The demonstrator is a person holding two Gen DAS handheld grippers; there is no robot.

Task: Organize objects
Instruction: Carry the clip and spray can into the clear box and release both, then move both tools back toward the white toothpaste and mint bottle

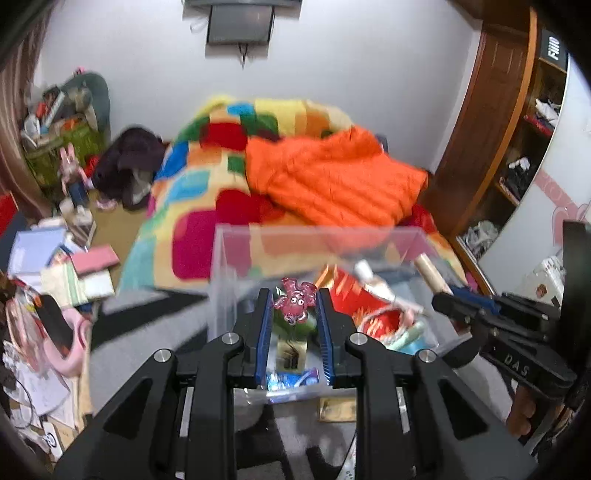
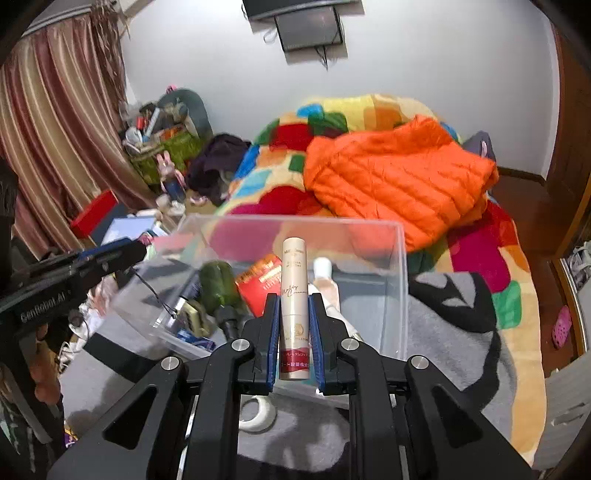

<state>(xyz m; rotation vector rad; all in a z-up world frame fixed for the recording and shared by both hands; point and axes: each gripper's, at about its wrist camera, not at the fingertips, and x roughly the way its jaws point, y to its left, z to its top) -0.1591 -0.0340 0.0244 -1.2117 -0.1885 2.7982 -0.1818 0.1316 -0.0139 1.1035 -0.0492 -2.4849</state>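
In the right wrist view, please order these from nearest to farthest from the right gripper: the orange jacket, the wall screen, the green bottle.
From the right gripper:
1. green bottle, in the clear box, left of the fingers.
2. orange jacket, on the bed beyond the box, to the right.
3. wall screen, high on the far wall.

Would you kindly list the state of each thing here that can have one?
Clear plastic storage box: open-topped, partly filled.
Beige cylindrical cosmetic tube: clamped in right gripper, over the box.
Pink glossy octopus figure: between the fingers of left gripper, over the box.
Orange quilted jacket: crumpled on bed.
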